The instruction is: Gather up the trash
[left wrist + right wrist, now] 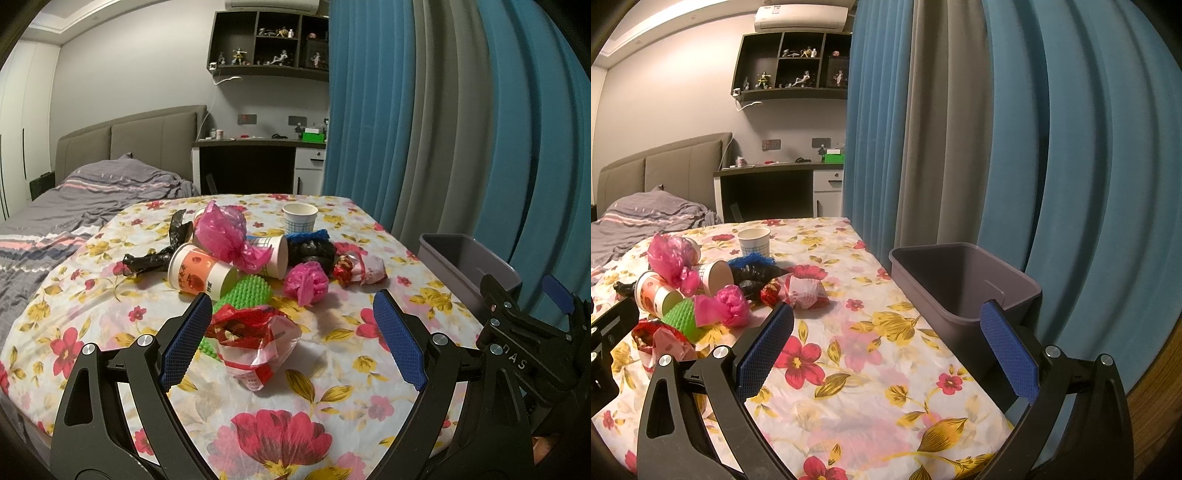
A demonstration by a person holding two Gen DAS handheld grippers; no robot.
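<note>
A heap of trash lies on the floral tablecloth [332, 369]: a red-and-white plastic bag [255, 339], a green spiky piece [243, 293], pink bags [306, 282], lying paper cups [195, 273], black bags [310, 251] and an upright cup [300, 216]. My left gripper [291, 306] is open, its jaws either side of the red-and-white bag, just above the table. A grey bin [964, 284] stands empty at the table's right edge. My right gripper [886, 314] is open and empty, over the table in front of the bin.
Blue and grey curtains [960, 129] hang close behind the bin. A bed [55, 206] lies left of the table, with a desk [255, 162] and wall shelves beyond. My right gripper also shows at the right edge of the left wrist view [532, 295].
</note>
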